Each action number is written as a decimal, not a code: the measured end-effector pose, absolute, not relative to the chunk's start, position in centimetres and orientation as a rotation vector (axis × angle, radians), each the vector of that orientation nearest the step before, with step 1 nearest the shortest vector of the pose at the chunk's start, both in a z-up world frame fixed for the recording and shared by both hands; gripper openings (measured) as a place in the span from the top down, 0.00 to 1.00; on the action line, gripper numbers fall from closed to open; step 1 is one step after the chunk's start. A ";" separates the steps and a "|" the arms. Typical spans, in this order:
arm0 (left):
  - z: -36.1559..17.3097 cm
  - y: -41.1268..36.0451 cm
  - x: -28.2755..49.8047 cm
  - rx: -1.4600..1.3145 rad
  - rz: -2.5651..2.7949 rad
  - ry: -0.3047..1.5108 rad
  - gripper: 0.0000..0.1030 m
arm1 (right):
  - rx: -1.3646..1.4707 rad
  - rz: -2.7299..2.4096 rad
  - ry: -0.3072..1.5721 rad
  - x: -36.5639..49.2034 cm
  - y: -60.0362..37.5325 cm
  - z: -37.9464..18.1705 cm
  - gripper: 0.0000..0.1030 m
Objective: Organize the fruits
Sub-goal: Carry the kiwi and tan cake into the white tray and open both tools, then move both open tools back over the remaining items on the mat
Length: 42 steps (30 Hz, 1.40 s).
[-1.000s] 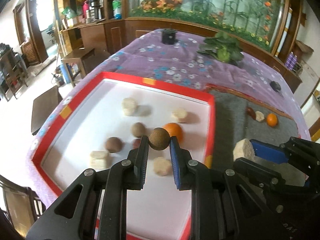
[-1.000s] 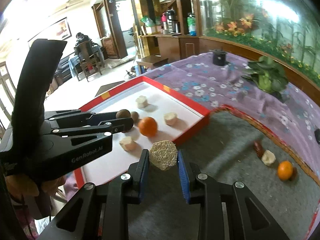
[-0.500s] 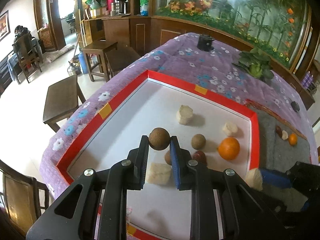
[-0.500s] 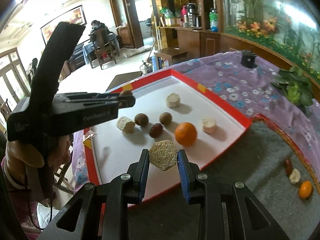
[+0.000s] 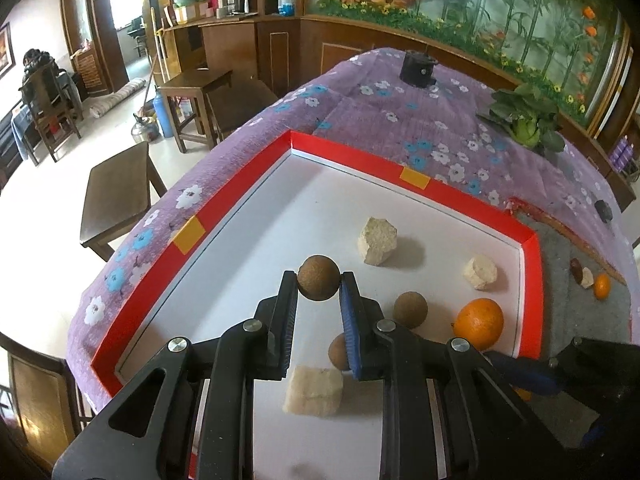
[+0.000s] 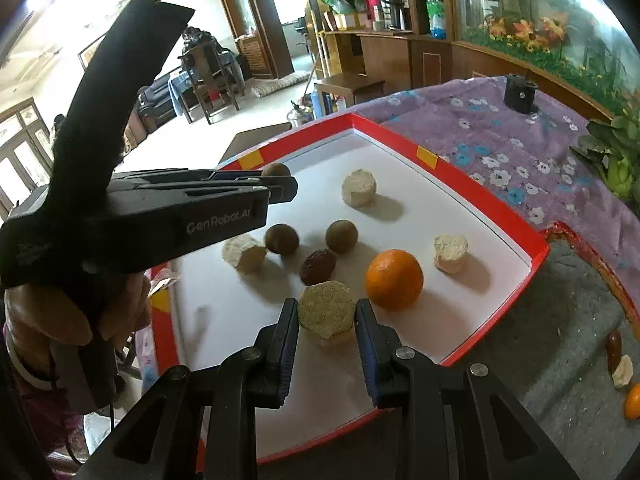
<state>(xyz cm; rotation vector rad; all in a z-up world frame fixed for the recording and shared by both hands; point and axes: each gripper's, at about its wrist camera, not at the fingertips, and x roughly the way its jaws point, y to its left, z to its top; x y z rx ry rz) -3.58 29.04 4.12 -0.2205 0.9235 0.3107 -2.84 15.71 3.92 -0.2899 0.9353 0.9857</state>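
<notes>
You are working in a home's living and dining room. Wooden chairs (image 5: 44, 108) and side tables (image 5: 196, 92) stand on a pale floor. A floral-cloth table (image 5: 400, 120) adjoins a planted aquarium wall (image 5: 500, 8) and a flask-laden sideboard (image 5: 224, 20).

Floral-clothed table (image 5: 400, 120) — red-rimmed tray (image 5: 240, 192) (white inside), grey mat (image 6: 560, 320)

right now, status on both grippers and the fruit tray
Left gripper shut on brown round fruit, over red tray. Right gripper shut on hexagonal beige piece, over tray's near part. Orange and dark red fruit close ahead.
</notes>
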 end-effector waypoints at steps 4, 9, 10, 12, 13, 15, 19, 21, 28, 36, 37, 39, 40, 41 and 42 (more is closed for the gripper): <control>3.7 29.0 -3.0 -0.215 0.315 0.936 0.80 | -0.283 0.990 0.934 -2.0 16.5 4.2 0.73; 3.4 29.0 -2.4 -0.214 0.319 0.951 0.80 | -0.331 1.010 0.936 -2.6 17.7 3.6 0.73; 3.3 29.0 -2.3 -0.217 0.322 0.955 0.80 | -0.335 1.011 0.931 -2.8 17.7 3.6 0.73; 2.9 29.1 -2.2 -0.223 0.326 0.966 0.80 | -0.331 1.008 0.917 -2.8 17.7 3.4 0.73; 2.8 29.1 -2.1 -0.222 0.328 0.973 0.80 | -0.326 1.009 0.913 -2.8 17.7 3.4 0.73; 2.6 29.1 -2.1 -0.223 0.328 0.982 0.80 | -0.319 1.017 0.914 -2.9 17.5 3.4 0.73; 2.3 29.2 -1.9 -0.228 0.332 0.996 0.80 | -0.291 1.033 0.919 -3.0 17.1 3.4 0.70; 2.2 29.1 -1.9 -0.224 0.338 1.001 0.80 | -0.273 1.037 0.920 -3.0 16.8 3.6 0.70; 2.6 29.1 -2.2 -0.236 0.339 0.972 0.52 | -0.244 1.043 0.906 -3.5 15.8 4.5 0.70; 4.3 27.8 -3.5 -0.198 0.347 0.931 0.52 | -0.222 1.030 0.871 -4.3 13.8 5.6 0.67; 4.6 27.5 -3.6 -0.195 0.346 0.924 0.52 | -0.214 1.025 0.867 -4.4 13.4 5.8 0.66; 5.1 26.8 -3.8 -0.187 0.341 0.911 0.52 | -0.191 1.011 0.863 -4.3 12.6 6.0 0.65; 5.3 26.3 -3.9 -0.183 0.336 0.905 0.51 | -0.184 1.005 0.863 -4.2 12.2 6.0 0.65; 5.5 25.9 -4.0 -0.181 0.329 0.901 0.51 | -0.178 0.998 0.862 -4.2 11.8 6.1 0.65; 5.7 25.4 -4.1 -0.178 0.321 0.896 0.49 | -0.176 0.988 0.860 -4.2 11.3 6.2 0.65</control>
